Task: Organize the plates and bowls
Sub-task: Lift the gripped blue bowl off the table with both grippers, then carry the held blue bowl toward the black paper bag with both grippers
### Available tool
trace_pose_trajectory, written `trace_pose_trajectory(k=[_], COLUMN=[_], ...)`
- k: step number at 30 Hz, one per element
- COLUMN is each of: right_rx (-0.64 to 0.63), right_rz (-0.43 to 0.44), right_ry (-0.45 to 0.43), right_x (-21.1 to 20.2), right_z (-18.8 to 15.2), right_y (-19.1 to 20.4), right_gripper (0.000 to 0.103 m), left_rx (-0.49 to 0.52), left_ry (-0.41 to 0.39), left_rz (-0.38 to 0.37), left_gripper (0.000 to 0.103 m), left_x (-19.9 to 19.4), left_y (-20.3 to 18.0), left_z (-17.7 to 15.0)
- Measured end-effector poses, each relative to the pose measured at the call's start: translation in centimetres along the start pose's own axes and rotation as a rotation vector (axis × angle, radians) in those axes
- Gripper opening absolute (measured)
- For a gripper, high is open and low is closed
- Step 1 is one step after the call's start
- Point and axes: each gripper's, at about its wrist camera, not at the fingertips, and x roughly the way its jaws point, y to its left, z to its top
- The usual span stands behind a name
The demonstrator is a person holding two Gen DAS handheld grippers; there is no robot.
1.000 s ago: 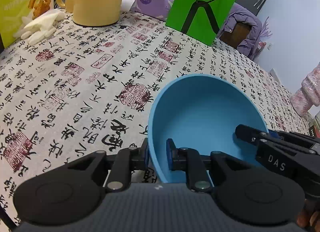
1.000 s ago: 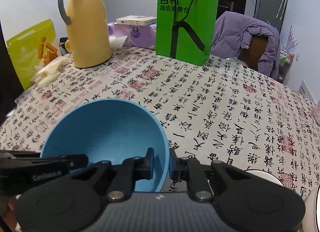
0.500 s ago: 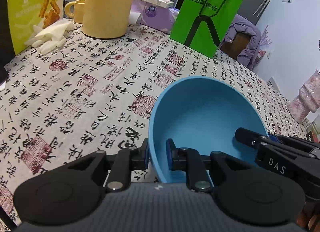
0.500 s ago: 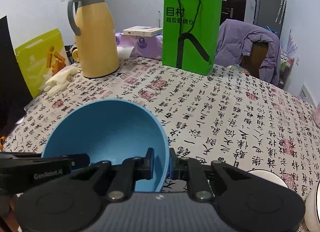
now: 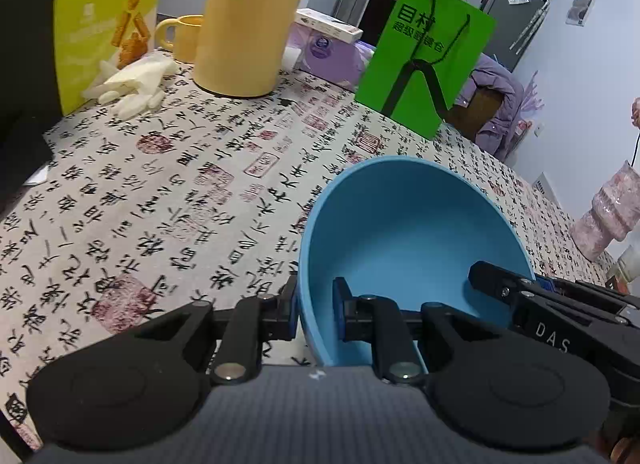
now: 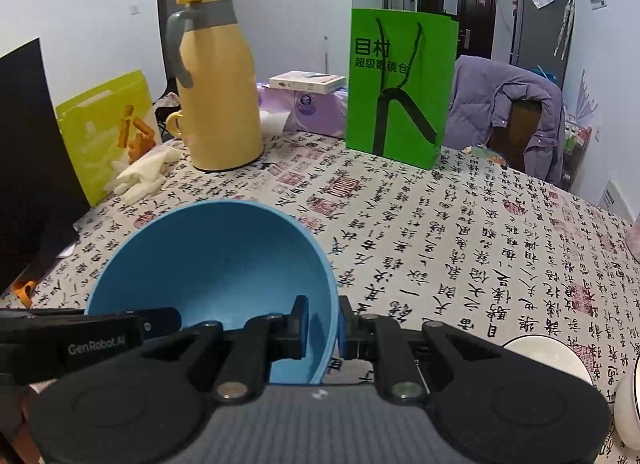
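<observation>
Both grippers, left gripper [image 5: 316,310] marked "GenRobot.AI" and right gripper [image 6: 323,326] marked "DAS", clamp the blue bowl [image 6: 216,264]; the "目村" bag [image 6: 400,83] stands at 12 o'clock.

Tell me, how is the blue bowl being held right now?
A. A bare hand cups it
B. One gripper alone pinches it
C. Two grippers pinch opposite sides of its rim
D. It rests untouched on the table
C: the left gripper and the right gripper each clamp the blue bowl wall on opposite sides.

pale walls [image 6: 80,3]; dark door [image 6: 456,7] at back; purple jacket [image 6: 516,111] draped over chair; table under calligraphy-print cloth [image 6: 460,232].
</observation>
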Motion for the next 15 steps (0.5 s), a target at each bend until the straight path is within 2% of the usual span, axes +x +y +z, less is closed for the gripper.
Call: trace_pose_trajectory(k=[15], right_rx=[-0.024], right_rz=[0.031], right_ry=[-0.012], right_x=[-1.1], right_z=[0.0], right_y=[4.8], right_gripper=[0.014], left_rx=[-0.039], left_ry=[-0.046], left_rz=[0.025], left_gripper=[0.016], left_x=[-3.5], left_y=[4.1], left_z=[0.0])
